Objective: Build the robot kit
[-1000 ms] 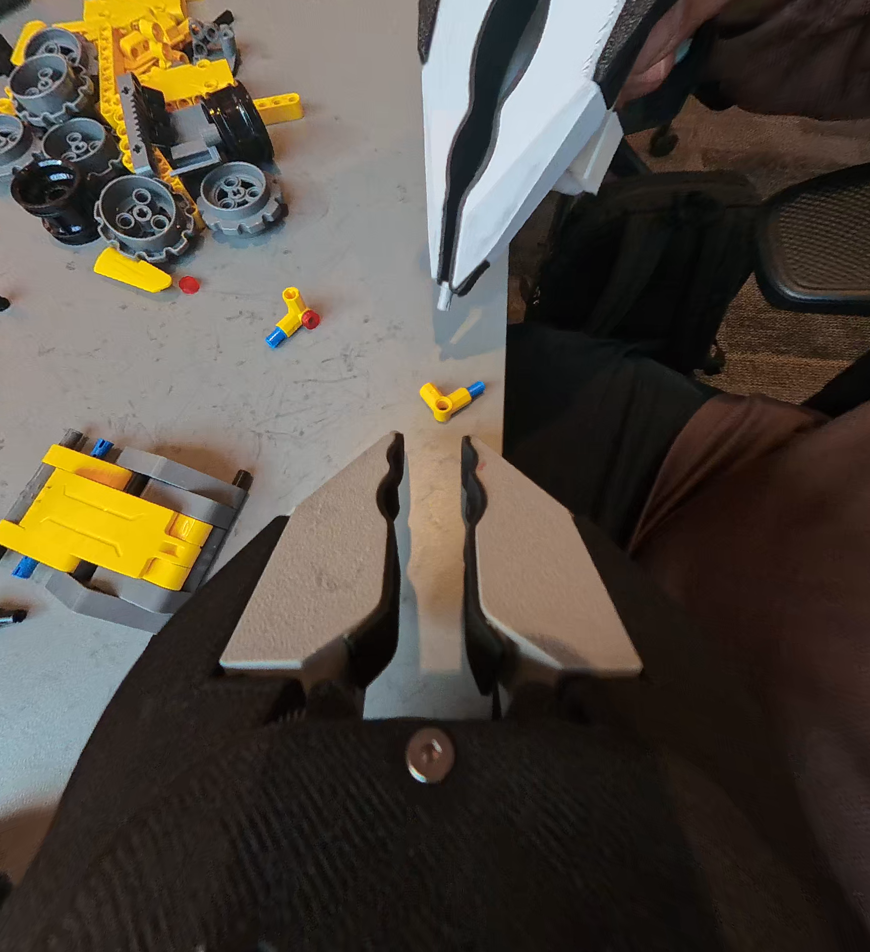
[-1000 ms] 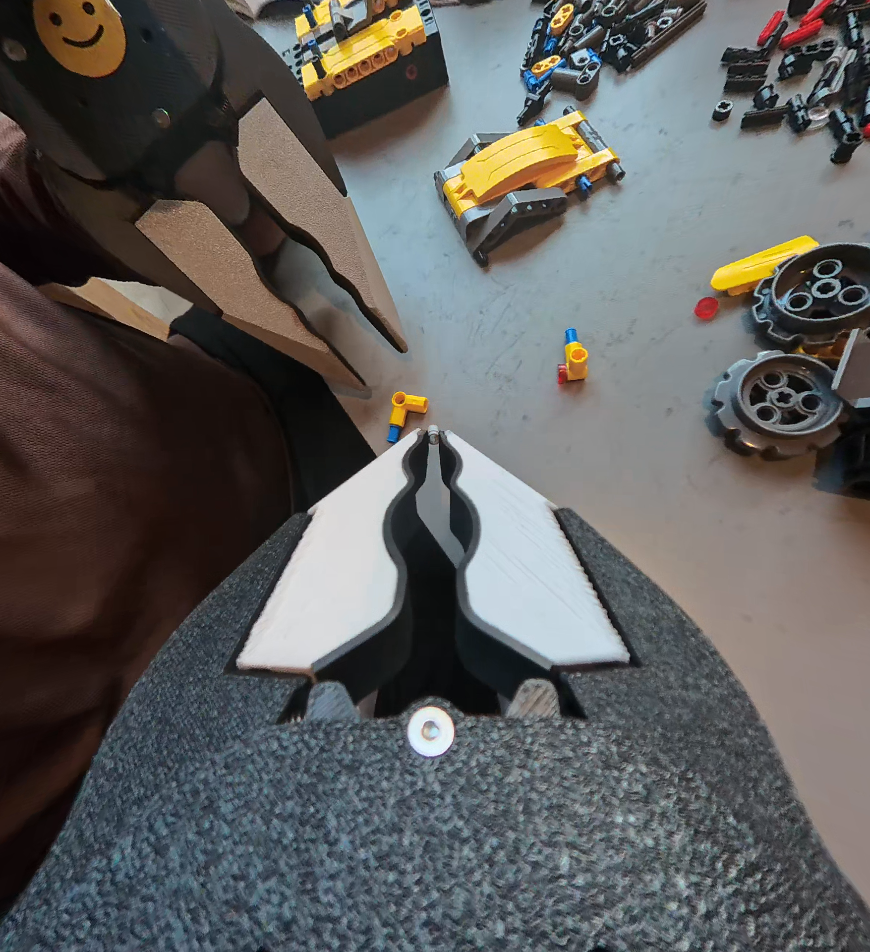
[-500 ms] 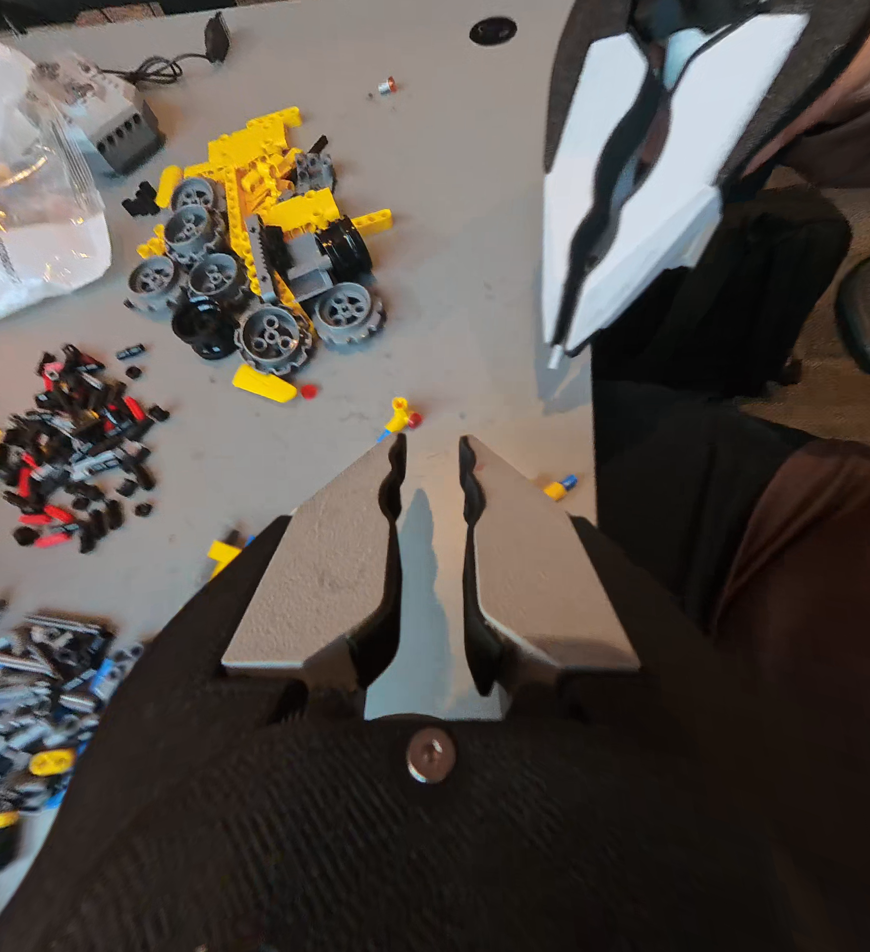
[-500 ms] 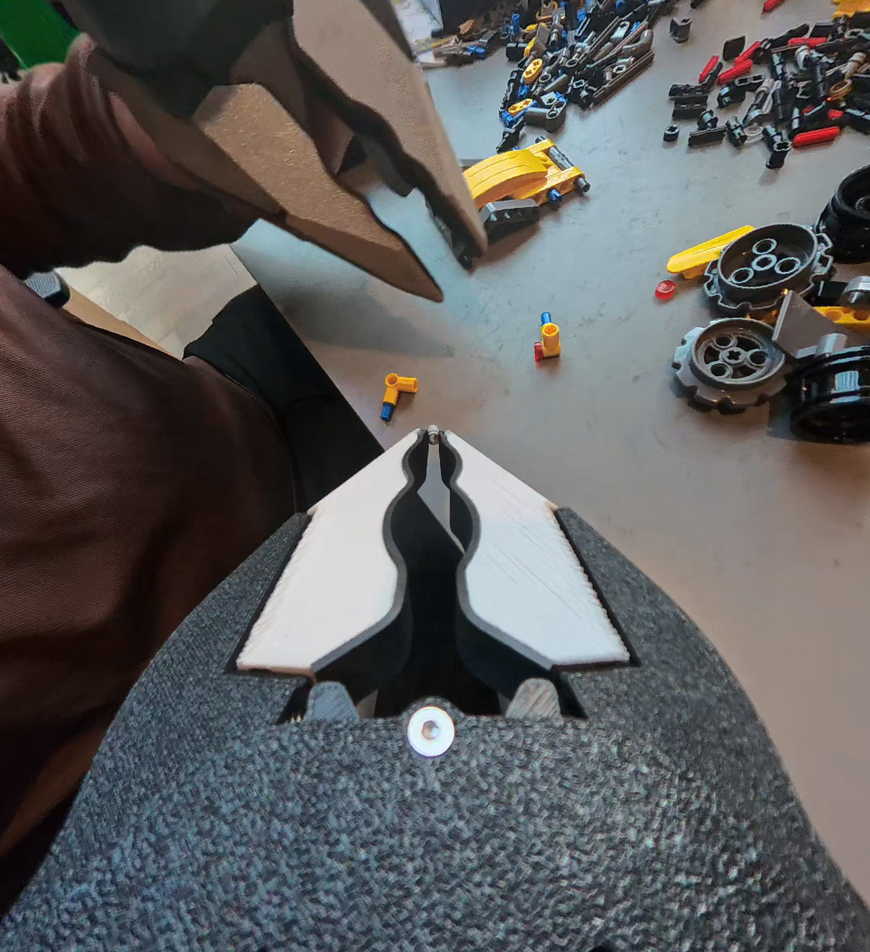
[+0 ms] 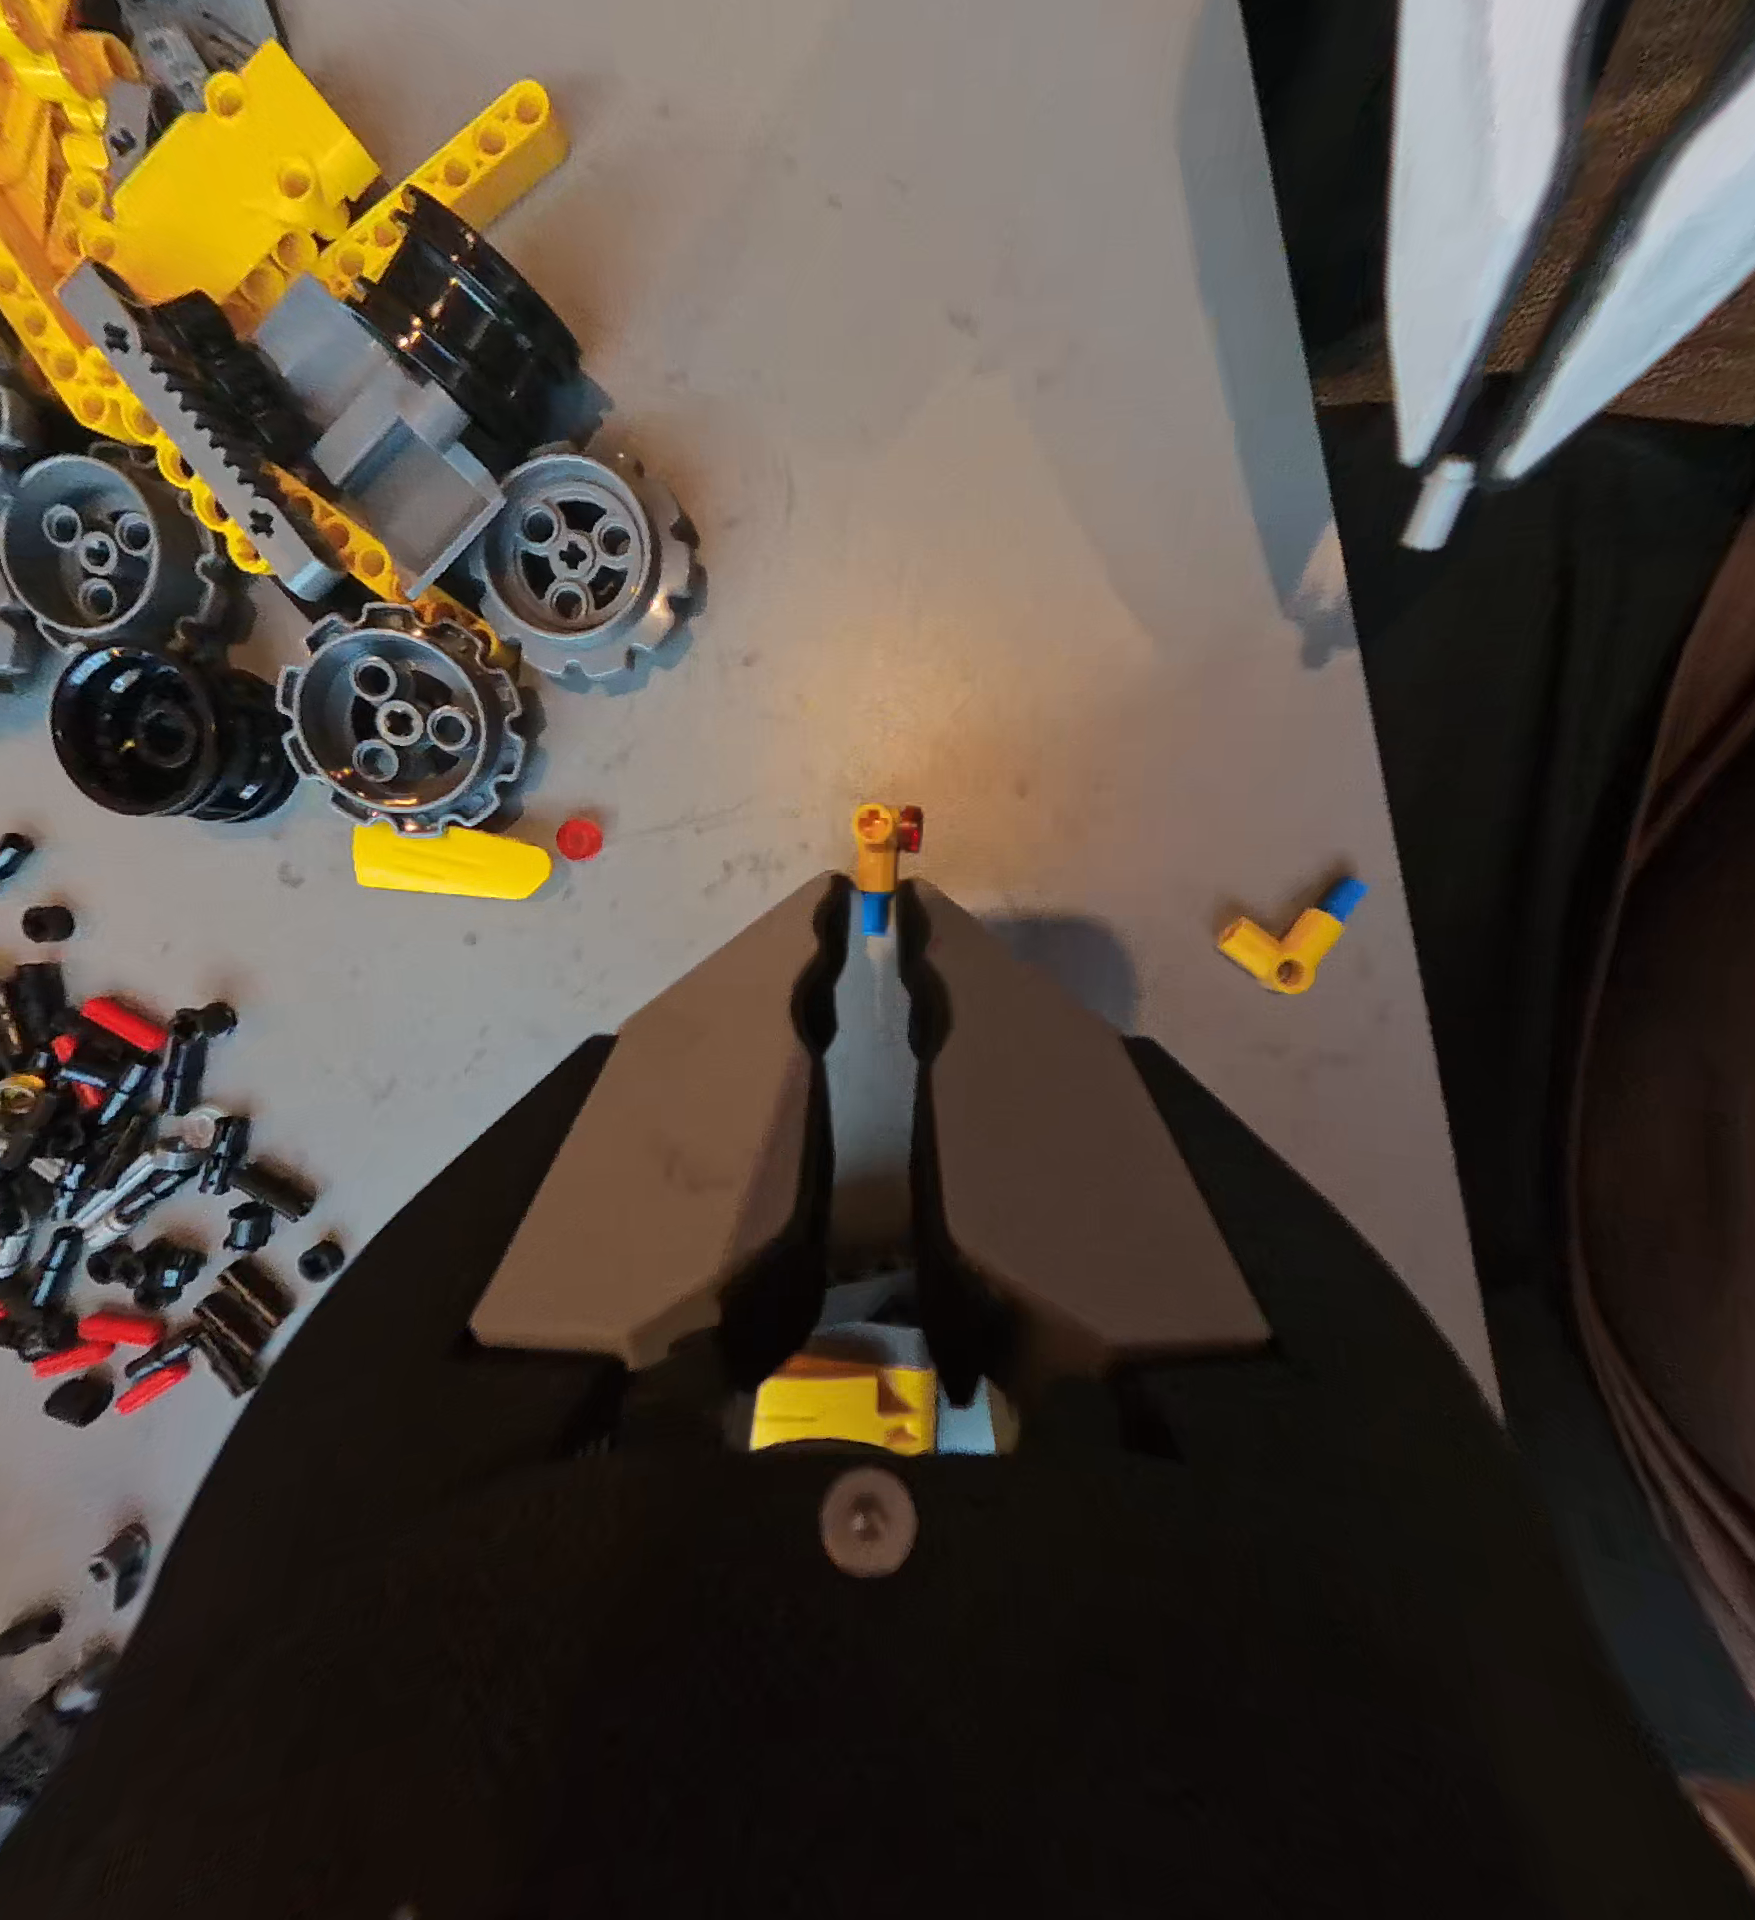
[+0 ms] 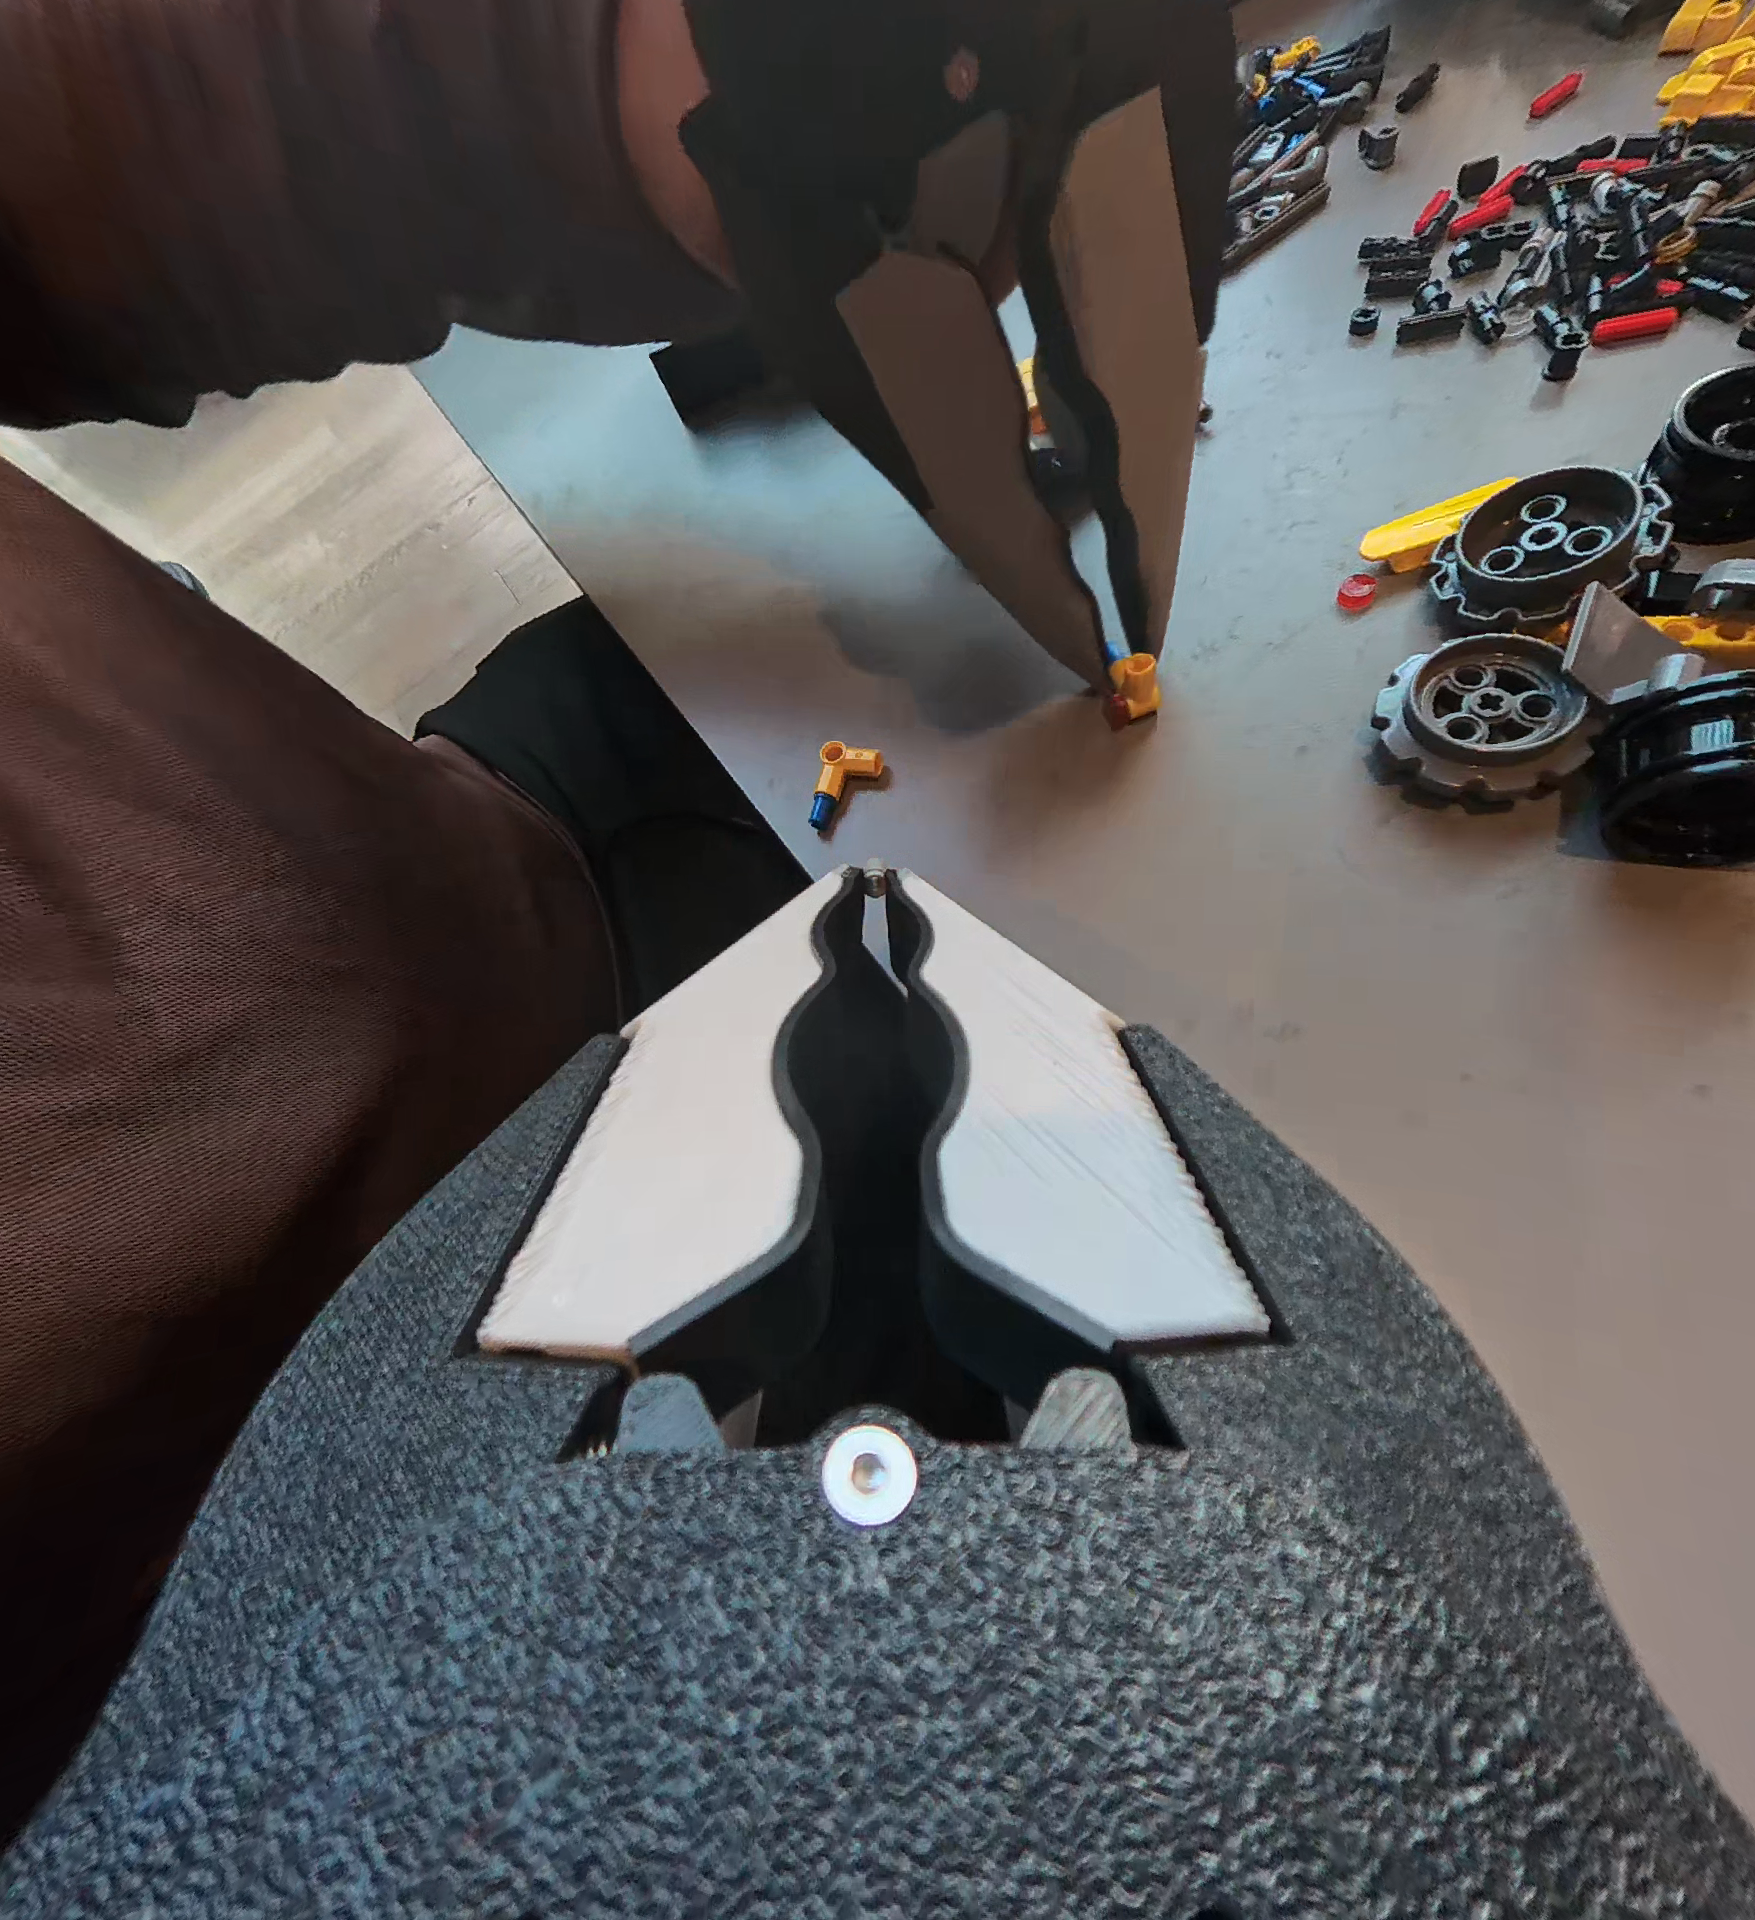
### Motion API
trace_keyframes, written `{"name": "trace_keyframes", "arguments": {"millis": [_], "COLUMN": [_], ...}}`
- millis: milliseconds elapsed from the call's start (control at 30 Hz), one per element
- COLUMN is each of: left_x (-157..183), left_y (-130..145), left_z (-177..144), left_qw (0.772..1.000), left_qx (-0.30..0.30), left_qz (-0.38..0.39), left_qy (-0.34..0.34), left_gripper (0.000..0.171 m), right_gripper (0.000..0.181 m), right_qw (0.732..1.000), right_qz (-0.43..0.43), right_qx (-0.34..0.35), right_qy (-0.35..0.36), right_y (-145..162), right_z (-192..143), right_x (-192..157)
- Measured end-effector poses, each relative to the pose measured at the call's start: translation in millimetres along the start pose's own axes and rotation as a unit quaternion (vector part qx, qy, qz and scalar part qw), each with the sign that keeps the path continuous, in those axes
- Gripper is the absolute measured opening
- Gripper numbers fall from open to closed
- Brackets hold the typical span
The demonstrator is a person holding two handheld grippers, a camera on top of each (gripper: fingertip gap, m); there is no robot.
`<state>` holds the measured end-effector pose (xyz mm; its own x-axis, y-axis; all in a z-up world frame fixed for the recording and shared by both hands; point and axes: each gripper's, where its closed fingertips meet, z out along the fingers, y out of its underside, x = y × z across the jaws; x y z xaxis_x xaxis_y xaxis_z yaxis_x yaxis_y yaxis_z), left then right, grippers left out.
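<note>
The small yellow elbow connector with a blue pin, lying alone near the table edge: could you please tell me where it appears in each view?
Left wrist view: the small yellow elbow connector with a blue pin lies right of centre, beside the table edge.
Right wrist view: it lies just above centre, left of the white fingertips.
Shared landmark: the similar yellow connector with a red pin, at the tips of the left hand-held gripper.

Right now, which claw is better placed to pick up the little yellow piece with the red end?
Left claw: its tips already flank the yellow piece. The right claw is shut on a small pin.
</note>
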<state>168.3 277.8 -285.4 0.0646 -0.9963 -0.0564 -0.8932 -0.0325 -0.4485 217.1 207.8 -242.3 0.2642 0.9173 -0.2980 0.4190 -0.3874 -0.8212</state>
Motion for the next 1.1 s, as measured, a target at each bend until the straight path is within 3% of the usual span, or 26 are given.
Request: {"name": "trace_keyframes", "arguments": {"millis": [167, 300, 433, 600, 733, 933, 1100], "left_x": [6.5, 23.1, 18.2, 12.0, 9.3, 53.9, 82.2], "left_y": [-2.7, -8.6, -5.2, -0.8, 2.5, -5.3, 7.9], "left_z": [-0.4, -4.1, -3.3, -5.2, -19.0, -49.6, -23.9], "left_qw": [0.992, 0.954, 0.942, 0.948, 0.96, 0.964, 0.967], "left_qx": [0.006, 0.04, 0.055, 0.051, 0.051, 0.14, 0.139], "left_qz": [-0.108, -0.24, -0.28, -0.276, -0.256, -0.216, -0.211], "left_qy": [0.063, 0.177, 0.18, 0.152, 0.106, 0.067, 0.028], "left_gripper": [0.003, 0.003, 0.003, 0.006, 0.022, 0.028, 0.024], "right_gripper": [0.003, 0.003, 0.003, 0.003, 0.003, 0.003, 0.003], "right_qw": [1.0, 1.0, 1.0, 1.0, 1.0, 1.0, 0.999], "right_qz": [0.001, 0.002, 0.006, 0.006, 0.006, 0.01, -0.002], "right_qx": [0.003, 0.007, 0.008, 0.004, -0.002, -0.008, -0.031], "right_qy": [-0.003, -0.006, -0.011, -0.017, -0.017, -0.019, -0.028], "right_y": [2.0, 2.5, 4.1, 4.1, 6.5, 8.3, 1.1], "right_z": [-2.2, -2.5, -0.4, 3.8, 8.3, 14.7, 26.5], "right_x": [-1.6, -2.8, -4.3, -6.6, -7.1, -5.0, -6.5]}}
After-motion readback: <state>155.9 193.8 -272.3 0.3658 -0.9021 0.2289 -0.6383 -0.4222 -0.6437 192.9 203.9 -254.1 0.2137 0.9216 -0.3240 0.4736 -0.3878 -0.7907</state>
